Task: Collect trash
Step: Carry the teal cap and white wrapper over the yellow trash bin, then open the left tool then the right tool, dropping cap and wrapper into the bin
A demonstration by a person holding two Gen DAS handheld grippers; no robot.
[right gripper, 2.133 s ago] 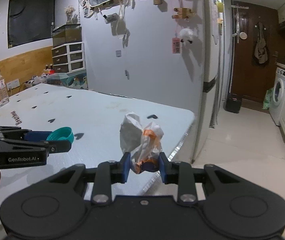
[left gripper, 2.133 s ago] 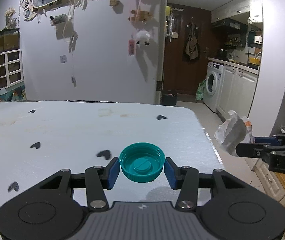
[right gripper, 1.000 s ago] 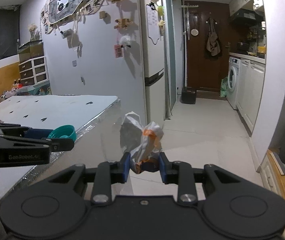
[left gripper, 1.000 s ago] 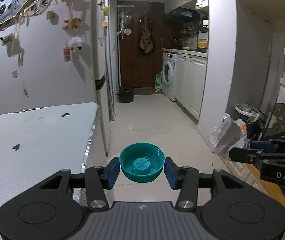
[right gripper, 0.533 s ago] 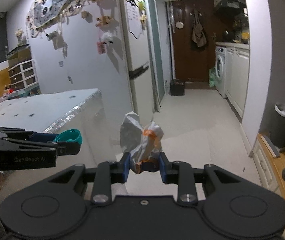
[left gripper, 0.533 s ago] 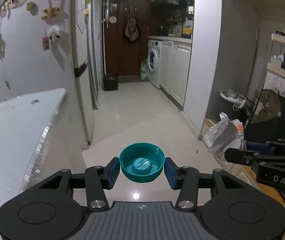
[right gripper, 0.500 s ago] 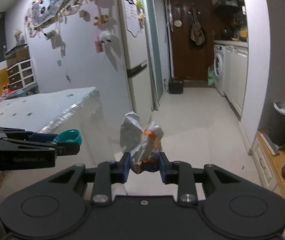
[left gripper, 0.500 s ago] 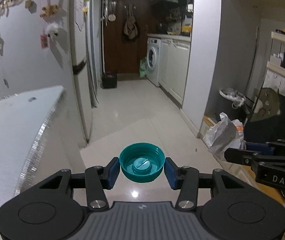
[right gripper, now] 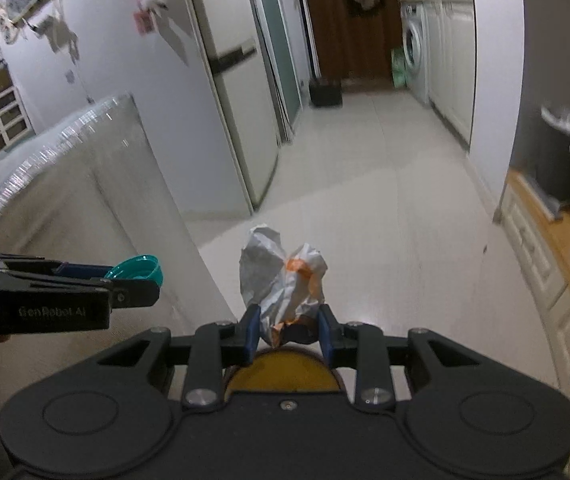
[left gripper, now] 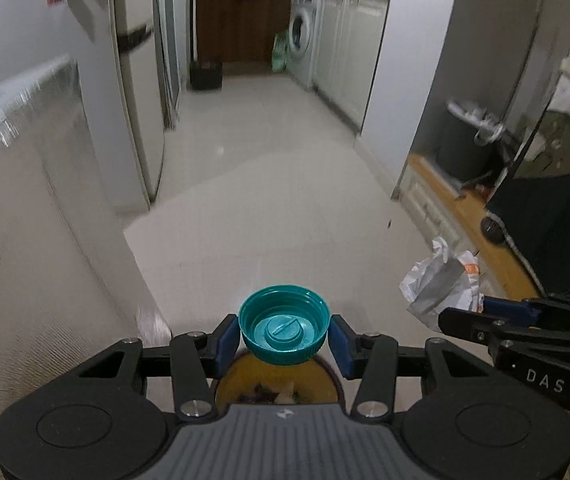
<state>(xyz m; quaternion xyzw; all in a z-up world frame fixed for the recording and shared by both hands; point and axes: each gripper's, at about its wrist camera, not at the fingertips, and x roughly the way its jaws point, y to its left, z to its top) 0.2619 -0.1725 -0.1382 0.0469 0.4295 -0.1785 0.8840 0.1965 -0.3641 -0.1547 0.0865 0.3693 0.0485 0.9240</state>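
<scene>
My left gripper [left gripper: 284, 340] is shut on a teal bottle cap [left gripper: 284, 330], open side up, held over the floor. Below it lies a round yellow opening with a dark rim [left gripper: 277, 380]; it looks like a bin, with scraps inside. My right gripper [right gripper: 287, 330] is shut on a crumpled white and orange wrapper [right gripper: 281, 280]. The same yellow opening [right gripper: 281, 376] shows just under its fingers. The right gripper and wrapper [left gripper: 441, 280] appear at the right of the left wrist view. The left gripper and cap [right gripper: 139, 270] appear at the left of the right wrist view.
The table's silver edge [left gripper: 17, 120] is on the left. A fridge [right gripper: 229, 80] stands beyond it. A tiled corridor [left gripper: 269, 168] runs to a washing machine [left gripper: 301, 40]. A dark bin with a white liner [left gripper: 465, 136] stands by a wooden step on the right.
Both grippers have turned away from the table, moved over the floor and tilted down. The yellow opening has come into view beneath them. Both still hold their items.
</scene>
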